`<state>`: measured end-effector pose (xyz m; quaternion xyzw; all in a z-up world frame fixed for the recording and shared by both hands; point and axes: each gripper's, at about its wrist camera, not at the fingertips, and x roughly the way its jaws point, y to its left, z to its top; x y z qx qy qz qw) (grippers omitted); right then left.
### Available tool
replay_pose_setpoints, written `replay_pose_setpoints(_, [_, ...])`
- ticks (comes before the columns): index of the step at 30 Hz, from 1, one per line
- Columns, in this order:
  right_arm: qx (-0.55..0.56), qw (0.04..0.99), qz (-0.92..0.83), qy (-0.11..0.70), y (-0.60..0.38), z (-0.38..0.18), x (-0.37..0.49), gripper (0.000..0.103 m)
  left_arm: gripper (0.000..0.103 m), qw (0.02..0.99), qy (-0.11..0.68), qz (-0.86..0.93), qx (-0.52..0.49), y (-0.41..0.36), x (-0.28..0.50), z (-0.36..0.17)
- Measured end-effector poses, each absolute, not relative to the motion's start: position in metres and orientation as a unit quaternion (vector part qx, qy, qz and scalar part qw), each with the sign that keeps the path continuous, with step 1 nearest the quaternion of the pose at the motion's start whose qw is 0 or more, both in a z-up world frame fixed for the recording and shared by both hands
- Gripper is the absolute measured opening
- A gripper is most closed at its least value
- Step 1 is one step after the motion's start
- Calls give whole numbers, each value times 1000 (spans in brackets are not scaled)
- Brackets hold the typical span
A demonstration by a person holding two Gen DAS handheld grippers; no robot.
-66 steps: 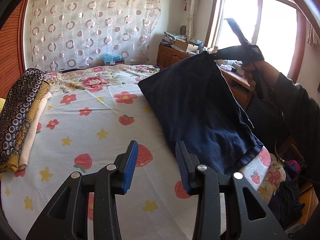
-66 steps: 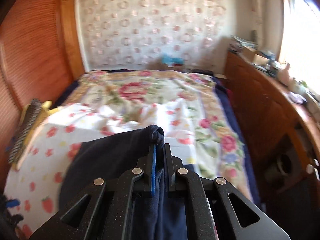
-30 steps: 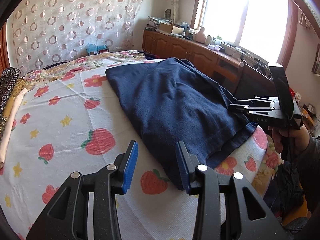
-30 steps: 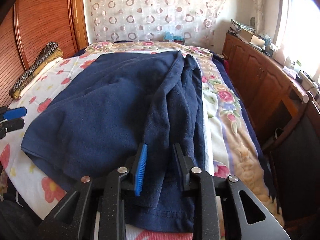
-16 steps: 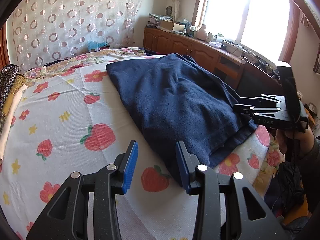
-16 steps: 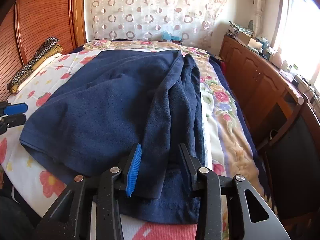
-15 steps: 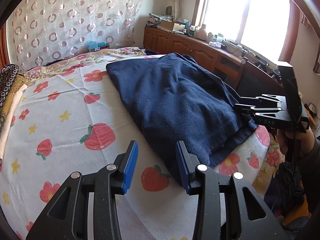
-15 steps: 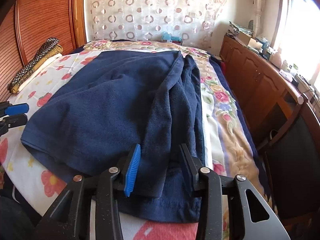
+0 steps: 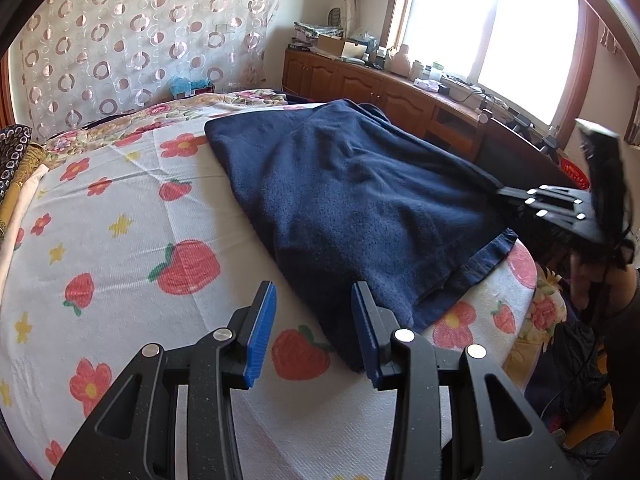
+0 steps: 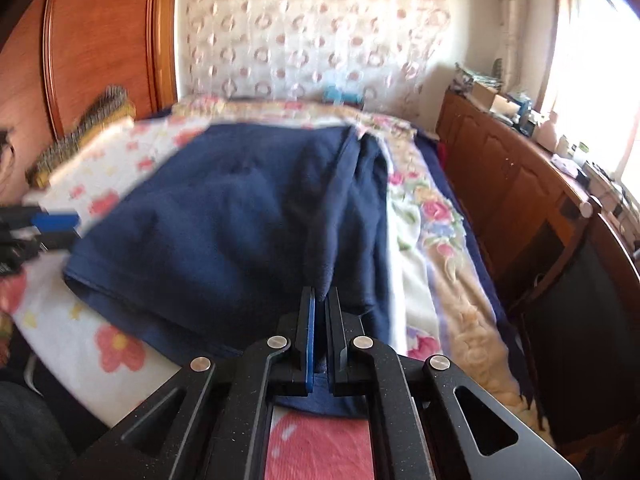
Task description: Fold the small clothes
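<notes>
At the bottom of the right wrist view, the right gripper [image 10: 319,300] is pinching a fold of the navy garment [image 10: 224,216] near its lower right edge, its jaws having just closed on the cloth. The garment is lying on the strawberry-print sheet [image 9: 120,240], its long axis running up the frame toward the far patterned curtain [image 10: 304,28]. In the left wrist view, the left gripper [image 9: 314,320] is hovering spread and empty, the garment's near corner just right of its fingers.
</notes>
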<state>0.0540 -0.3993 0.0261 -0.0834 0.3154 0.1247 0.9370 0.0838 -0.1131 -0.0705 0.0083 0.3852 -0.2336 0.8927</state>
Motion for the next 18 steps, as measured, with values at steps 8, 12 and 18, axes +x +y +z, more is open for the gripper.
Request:
replay_pose_setpoints(8, [-59, 927, 124, 348, -419, 9, 51, 4, 40, 885, 396, -245, 6, -119, 86, -75])
replay_pose_setpoints(12, [-56, 927, 105, 355, -419, 5, 55, 16, 40, 880, 405, -249, 4, -120, 88, -79])
replay_pose_setpoints(18, [-36, 925, 94, 366, -425, 1, 64, 37, 40, 874, 416, -251, 12, -126, 88, -83])
